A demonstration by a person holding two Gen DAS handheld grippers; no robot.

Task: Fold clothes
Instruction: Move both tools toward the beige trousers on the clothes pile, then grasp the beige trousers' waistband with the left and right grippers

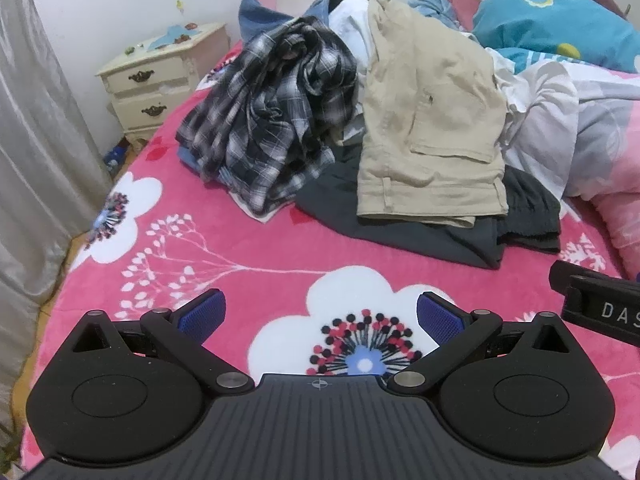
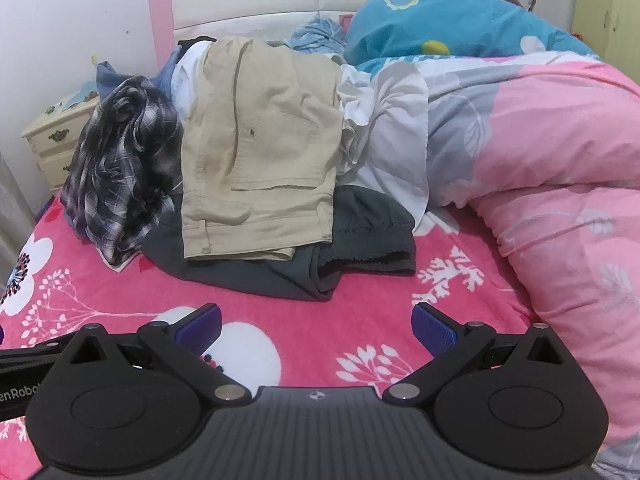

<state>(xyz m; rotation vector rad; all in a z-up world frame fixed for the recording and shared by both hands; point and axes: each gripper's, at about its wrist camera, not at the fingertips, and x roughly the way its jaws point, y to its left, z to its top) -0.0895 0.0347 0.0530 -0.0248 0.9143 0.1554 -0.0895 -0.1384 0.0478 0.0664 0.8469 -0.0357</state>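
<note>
Your left gripper [image 1: 321,314] hovers low over the pink flowered blanket [image 1: 248,248] at the bottom of the left wrist frame, its blue pads [image 1: 202,316] spread wide with nothing between them and a white flower print showing in the gap. Your right gripper [image 2: 316,326] sits in much the same pose at the bottom of its own frame, jaws wide and empty, level over the blanket; part of it also pokes in at the right edge of the left wrist view. Both point toward the clothes pile in the middle of the bed, well apart from either gripper. On top of that pile lie the beige shorts [image 1: 432,120], spread flat with the waistband toward you, resting on a dark grey garment [image 1: 400,236] that spills out beneath them. Just to their left in the frame sits the crumpled plaid shirt [image 1: 272,108], touching the shorts' edge. Behind them are white and blue clothes, too bunched to tell apart. To the right a pink and grey duvet [image 2: 540,152] is heaped beside the pile, with a teal pillow [image 2: 448,20] at the upper right. A cream nightstand [image 1: 152,84] stands at the upper left, beside the bed.
</note>
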